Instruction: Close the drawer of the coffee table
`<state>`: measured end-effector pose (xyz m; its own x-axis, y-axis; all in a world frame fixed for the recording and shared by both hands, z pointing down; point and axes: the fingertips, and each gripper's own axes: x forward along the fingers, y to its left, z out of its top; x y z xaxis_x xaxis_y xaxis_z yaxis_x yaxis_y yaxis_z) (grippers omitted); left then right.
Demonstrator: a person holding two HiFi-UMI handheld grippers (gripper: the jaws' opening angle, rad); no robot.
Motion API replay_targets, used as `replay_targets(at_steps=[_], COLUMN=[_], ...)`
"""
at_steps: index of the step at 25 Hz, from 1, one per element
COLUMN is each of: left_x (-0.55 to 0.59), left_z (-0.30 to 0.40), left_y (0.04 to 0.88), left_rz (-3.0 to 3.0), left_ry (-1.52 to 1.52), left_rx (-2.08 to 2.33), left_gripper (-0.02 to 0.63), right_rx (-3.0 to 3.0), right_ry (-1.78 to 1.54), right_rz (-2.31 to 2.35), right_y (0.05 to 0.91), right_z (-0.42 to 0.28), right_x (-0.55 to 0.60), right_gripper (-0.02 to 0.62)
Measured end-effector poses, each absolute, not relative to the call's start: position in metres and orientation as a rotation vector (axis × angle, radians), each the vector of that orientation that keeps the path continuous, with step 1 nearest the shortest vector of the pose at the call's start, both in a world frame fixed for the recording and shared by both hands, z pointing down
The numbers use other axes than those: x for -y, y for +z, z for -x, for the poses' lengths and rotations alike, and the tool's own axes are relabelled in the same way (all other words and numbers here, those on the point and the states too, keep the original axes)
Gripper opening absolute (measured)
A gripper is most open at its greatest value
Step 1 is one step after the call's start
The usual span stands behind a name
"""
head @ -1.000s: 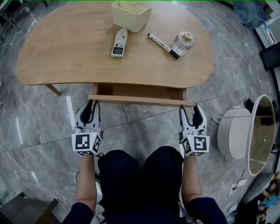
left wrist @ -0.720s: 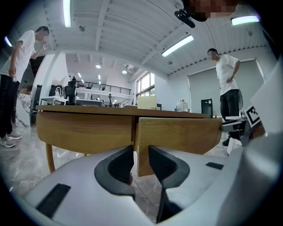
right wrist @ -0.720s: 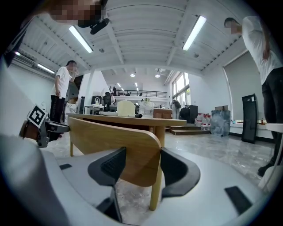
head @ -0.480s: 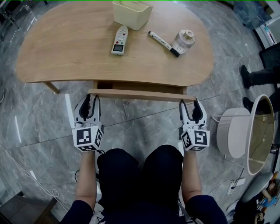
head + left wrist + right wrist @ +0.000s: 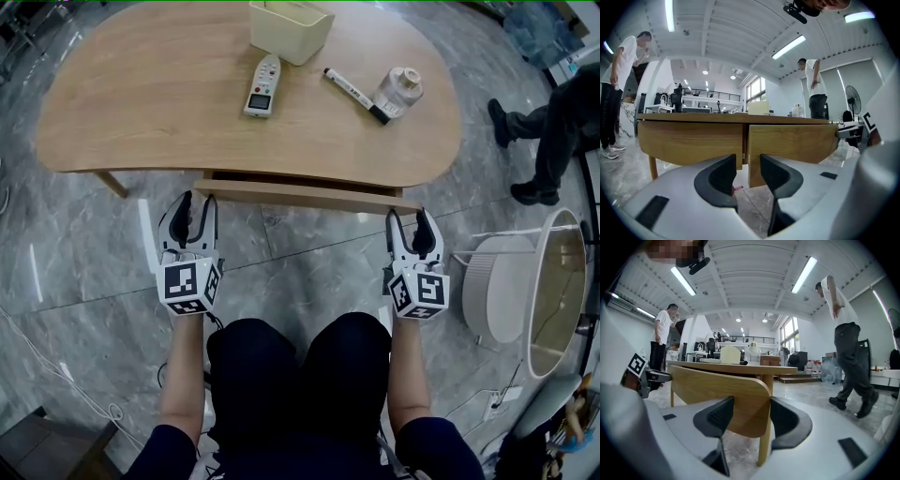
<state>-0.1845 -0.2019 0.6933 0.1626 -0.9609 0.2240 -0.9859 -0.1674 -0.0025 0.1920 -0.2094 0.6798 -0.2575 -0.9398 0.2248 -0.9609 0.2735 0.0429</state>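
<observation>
At the near edge of the coffee table (image 5: 141, 112), two grippers face an almost-shut drawer.
The drawer front (image 5: 300, 195) pokes out just a sliver from under the top, with a thin dark gap behind it. The left gripper (image 5: 195, 202) is at the front's left end, and its jaws have just been opening. They stand wide now with nothing pinched, and the panel's end edge lines up with the gap just beyond the tips. The right gripper (image 5: 413, 221) is at the right end, jaws spread wide too, the front's rounded corner showing between them (no squeeze on it). Up top sit a remote (image 5: 262, 86), a marker (image 5: 354, 96), a small jar (image 5: 398, 91) and a cream bin (image 5: 291, 28). A person's legs (image 5: 548, 122) show at right.
</observation>
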Motion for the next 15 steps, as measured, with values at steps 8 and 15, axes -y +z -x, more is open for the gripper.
replay_targets(at_steps=[8, 15], left_x=[0.212, 0.222], left_z=[0.185, 0.185], left_y=[0.693, 0.693], left_rz=[-2.263, -2.261], left_ry=[0.258, 0.270], left_rx=[1.945, 1.955], left_gripper=[0.147, 0.149], right_rx=[2.334, 2.331], right_ry=[0.149, 0.149], right_rz=[-1.775, -1.798], right_y=[0.680, 0.680], right_z=[-0.192, -0.192], right_x=[0.219, 0.229], right_gripper=[0.256, 0.256])
